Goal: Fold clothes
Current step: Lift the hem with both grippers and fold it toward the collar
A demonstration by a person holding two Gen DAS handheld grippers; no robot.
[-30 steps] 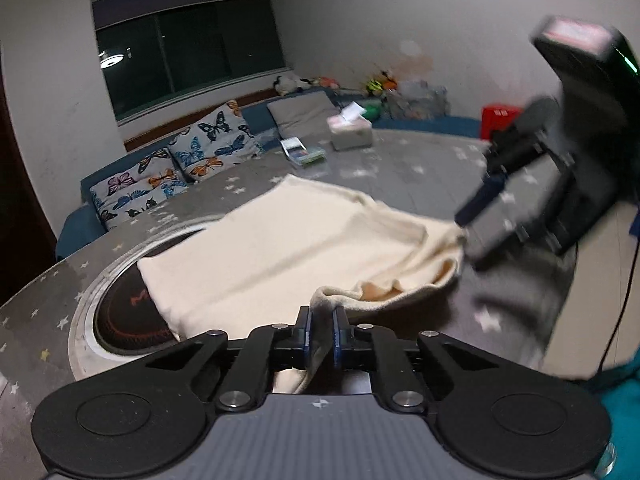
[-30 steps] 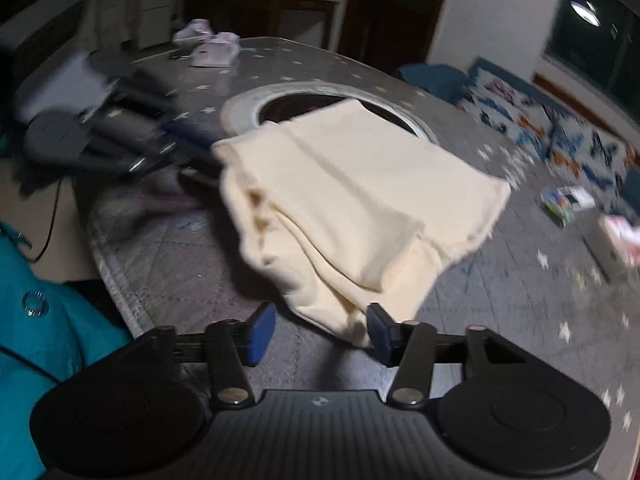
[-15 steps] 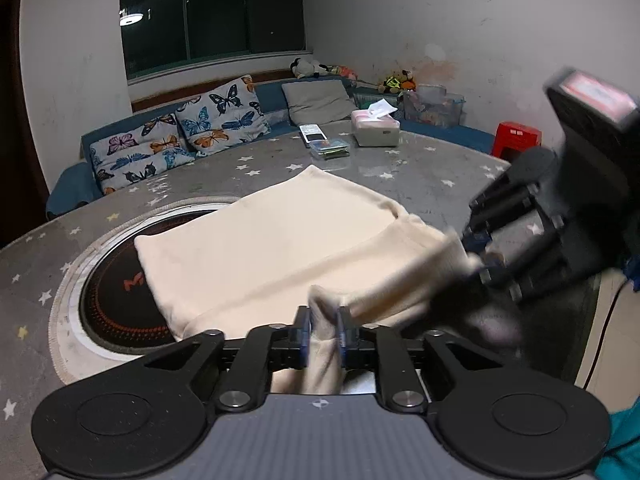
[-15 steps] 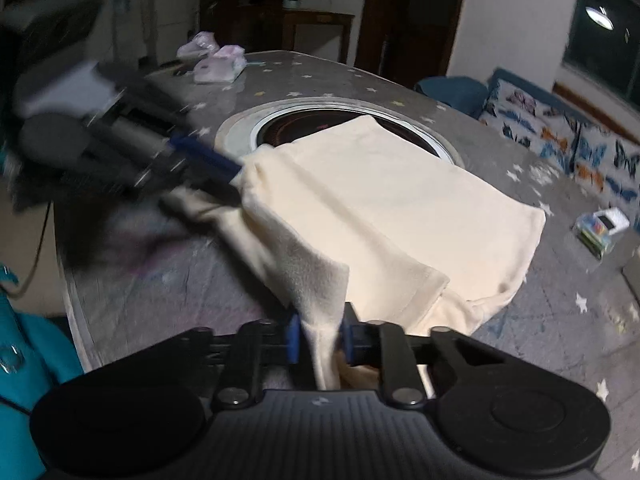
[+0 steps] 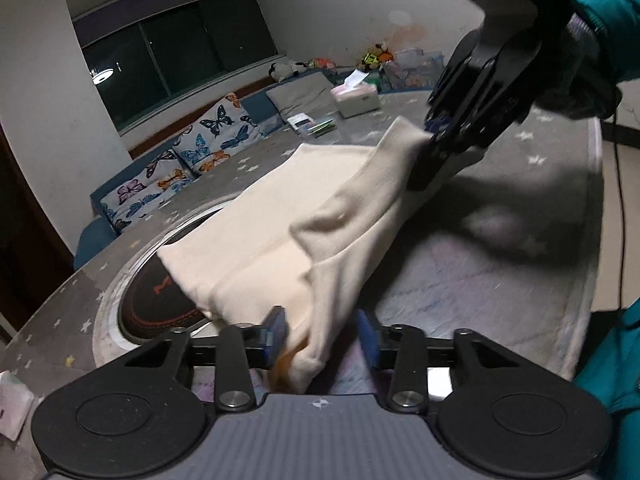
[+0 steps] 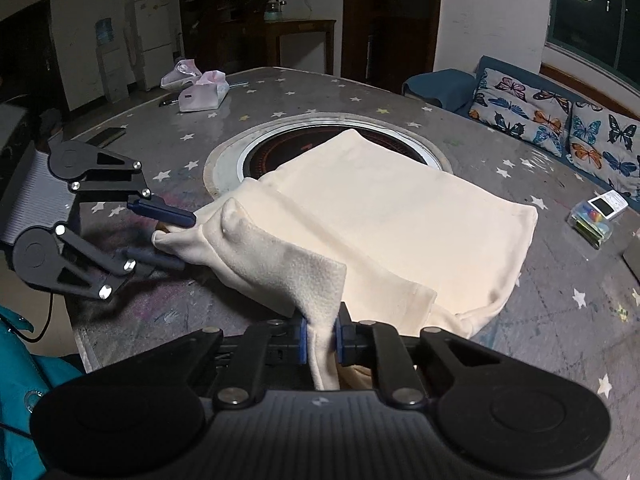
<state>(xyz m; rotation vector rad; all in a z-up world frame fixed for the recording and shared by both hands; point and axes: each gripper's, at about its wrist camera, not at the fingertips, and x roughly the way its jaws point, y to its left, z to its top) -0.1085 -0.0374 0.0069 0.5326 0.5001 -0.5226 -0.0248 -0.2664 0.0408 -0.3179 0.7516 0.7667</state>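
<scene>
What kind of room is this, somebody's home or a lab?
Most likely a home living or dining room. A sofa with butterfly cushions stands under a dark window, a fridge stands by the far wall, and a round table with a built-in hotplate carries tissue packs.

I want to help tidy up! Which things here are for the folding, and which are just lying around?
For the folding:
- cream garment
- left gripper, jaws just opened, cloth loose between them
- right gripper, jaws pinching the cloth

Just lying around:
- tissue box
- pink tissue packs
- butterfly cushions
</scene>
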